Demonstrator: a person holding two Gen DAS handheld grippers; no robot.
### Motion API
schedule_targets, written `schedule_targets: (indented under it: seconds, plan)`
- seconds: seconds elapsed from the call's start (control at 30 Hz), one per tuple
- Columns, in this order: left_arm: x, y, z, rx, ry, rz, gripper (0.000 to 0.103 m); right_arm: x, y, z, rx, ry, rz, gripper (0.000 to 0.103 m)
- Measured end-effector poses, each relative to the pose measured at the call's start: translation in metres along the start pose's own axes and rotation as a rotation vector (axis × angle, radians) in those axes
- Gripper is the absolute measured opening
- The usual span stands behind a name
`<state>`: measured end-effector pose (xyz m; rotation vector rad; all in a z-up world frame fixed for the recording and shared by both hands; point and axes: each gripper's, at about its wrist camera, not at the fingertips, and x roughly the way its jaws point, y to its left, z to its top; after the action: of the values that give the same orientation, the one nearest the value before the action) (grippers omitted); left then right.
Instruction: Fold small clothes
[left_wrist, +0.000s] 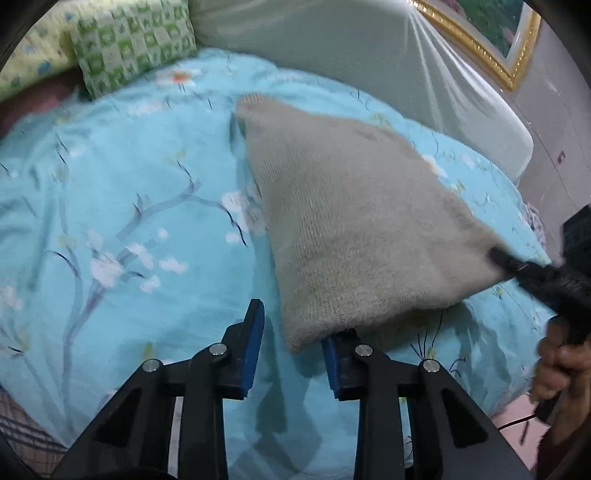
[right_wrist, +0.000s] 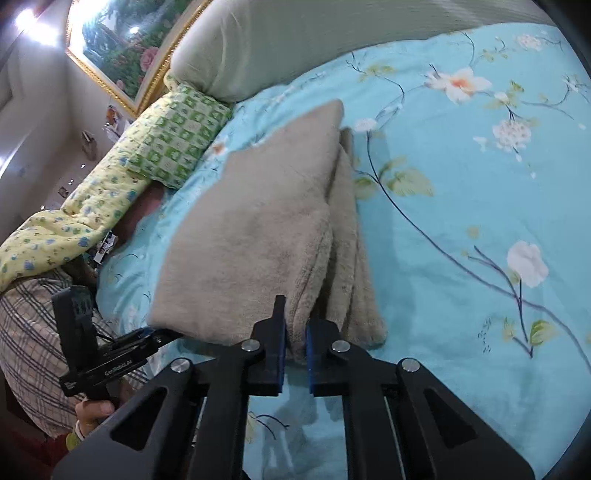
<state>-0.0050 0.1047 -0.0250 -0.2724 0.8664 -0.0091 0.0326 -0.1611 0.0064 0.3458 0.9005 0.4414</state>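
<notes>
- Right fingers (right_wrist: 295, 332) pinched on near corner of beige knitted garment (right_wrist: 258, 229); blue pads pressed into bunched fabric.
- Left fingers (left_wrist: 293, 332) spread; right-hand pad touching garment's near edge, left-hand pad clear of it, nothing clamped between.
- Garment stretched ahead of both finger pairs, lifted partly off blue floral bedsheet (left_wrist: 110, 192), far end resting on it.
- Green checked pillow (left_wrist: 133, 40) well beyond fingers, at bed head.

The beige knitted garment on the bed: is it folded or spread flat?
Folded. In the right wrist view the beige knitted garment shows stacked layers along its right edge, one doubled over another, on the blue floral bedsheet.
</notes>
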Motion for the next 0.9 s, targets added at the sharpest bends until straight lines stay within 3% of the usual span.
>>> schedule_targets:
  seconds: [0.03,0.1,0.3,0.5,0.6,0.7,0.8,0.9]
  plan:
    - [-0.001,-0.001,0.000,0.009,-0.003,0.008,0.030,-0.015,0.005,0.006,-0.019,-0.048,0.016,0.008]
    - [0.005,-0.001,-0.003,0.013,0.027,0.011,0.028,-0.025,0.006,0.012,-0.046,-0.064,-0.012,0.007]
    - [0.019,0.002,-0.016,0.007,0.072,0.004,0.025,0.014,-0.024,-0.015,-0.049,0.057,-0.132,0.007]
    - [0.006,0.010,-0.019,0.032,0.142,-0.036,0.026,0.013,-0.033,-0.022,-0.007,0.046,-0.107,0.009]
    - [-0.015,0.012,-0.016,0.026,0.130,-0.083,0.026,0.003,-0.030,-0.022,-0.005,0.060,-0.121,0.012]
    - [-0.036,0.009,0.002,0.025,0.080,-0.149,0.028,-0.014,-0.021,-0.018,0.001,0.035,-0.157,0.024]
    - [-0.040,0.002,0.033,0.027,0.033,-0.226,0.030,-0.033,-0.004,-0.003,-0.024,-0.052,-0.162,0.024]
    - [-0.020,-0.009,0.074,0.037,-0.014,-0.297,0.031,-0.023,0.019,0.024,-0.051,-0.086,-0.116,0.024]
